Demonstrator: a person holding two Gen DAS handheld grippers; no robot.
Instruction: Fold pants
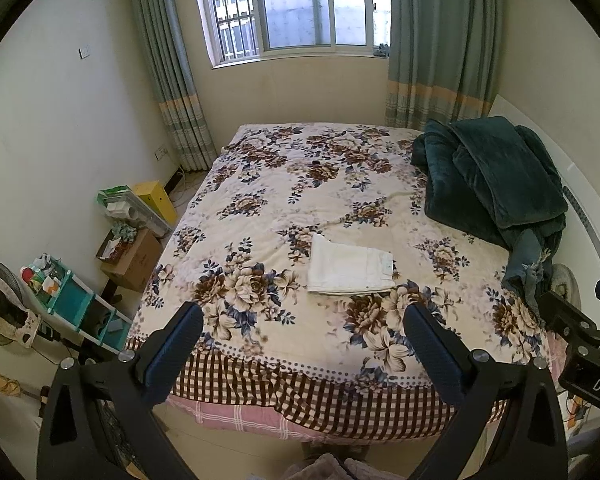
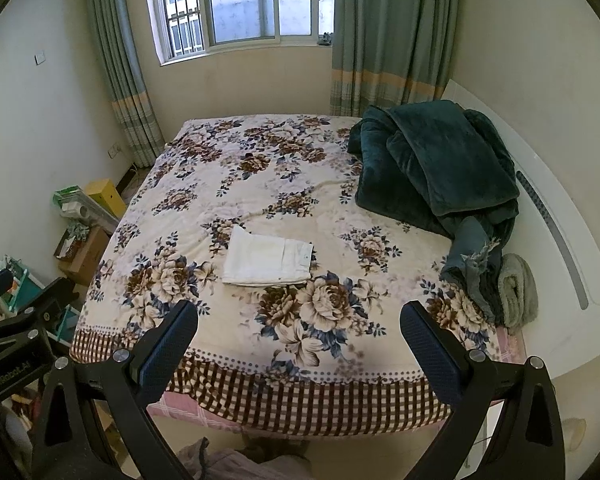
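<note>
White pants (image 1: pixel 350 267) lie folded in a flat rectangle on the flowered bedspread (image 1: pixel 260 200), near the middle of the bed; they also show in the right wrist view (image 2: pixel 269 259). My left gripper (image 1: pixel 303 318) is open and empty, held above the foot of the bed, well short of the pants. My right gripper (image 2: pixel 298 316) is open and empty too, beside the left one, also back from the pants. Part of the right gripper's body (image 1: pixel 580 344) shows at the right edge of the left wrist view.
A dark green blanket (image 2: pixel 440 164) is heaped at the bed's far right, with a grey rolled towel (image 2: pixel 518 290) by it. Cardboard boxes (image 1: pixel 134 258), a teal shelf (image 1: pixel 74 300) and a fan (image 1: pixel 0 304) stand on the floor left of the bed. A window and curtains are behind.
</note>
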